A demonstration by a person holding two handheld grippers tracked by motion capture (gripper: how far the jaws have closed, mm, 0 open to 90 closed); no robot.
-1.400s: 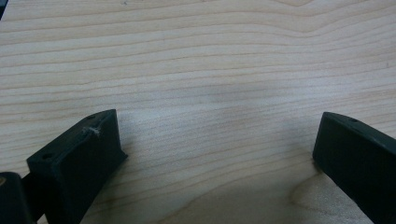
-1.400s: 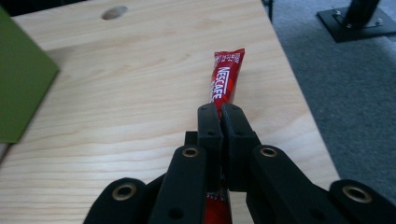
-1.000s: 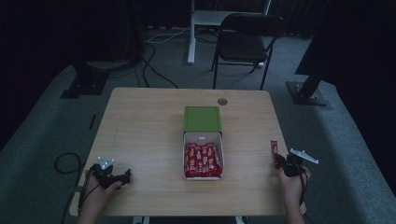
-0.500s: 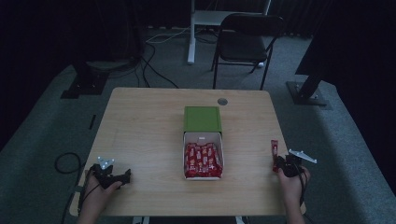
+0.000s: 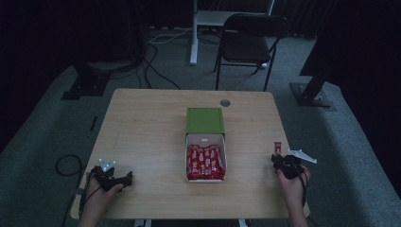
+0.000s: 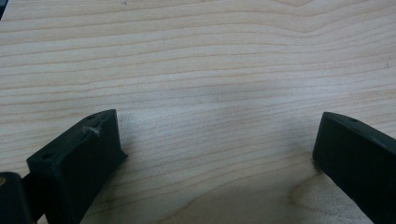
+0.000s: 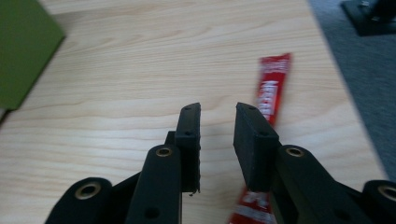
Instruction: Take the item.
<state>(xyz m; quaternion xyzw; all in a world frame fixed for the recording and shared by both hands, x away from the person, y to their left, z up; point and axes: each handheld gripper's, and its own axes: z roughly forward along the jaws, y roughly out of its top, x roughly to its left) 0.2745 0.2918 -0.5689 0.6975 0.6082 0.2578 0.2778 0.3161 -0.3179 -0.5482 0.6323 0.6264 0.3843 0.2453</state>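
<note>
A white box full of red sachets stands mid-table, its green lid folded back behind it. One loose red sachet lies flat near the table's right edge. My right gripper sits just behind that sachet. In the right gripper view its jaws have just been opening and stand slightly apart with nothing between them, so it is open. The sachet lies beside and partly under the right-hand jaw. My left gripper rests at the front left, open wide over bare wood.
The green lid edges into the right gripper view at the upper left. A round grommet sits near the table's far edge. A black chair and floor cables lie beyond the table. The right table edge runs close to the loose sachet.
The right hand has shifted only slightly, and the loose sachet stays on the table ahead of it. The left hand and gripper have not moved.
</note>
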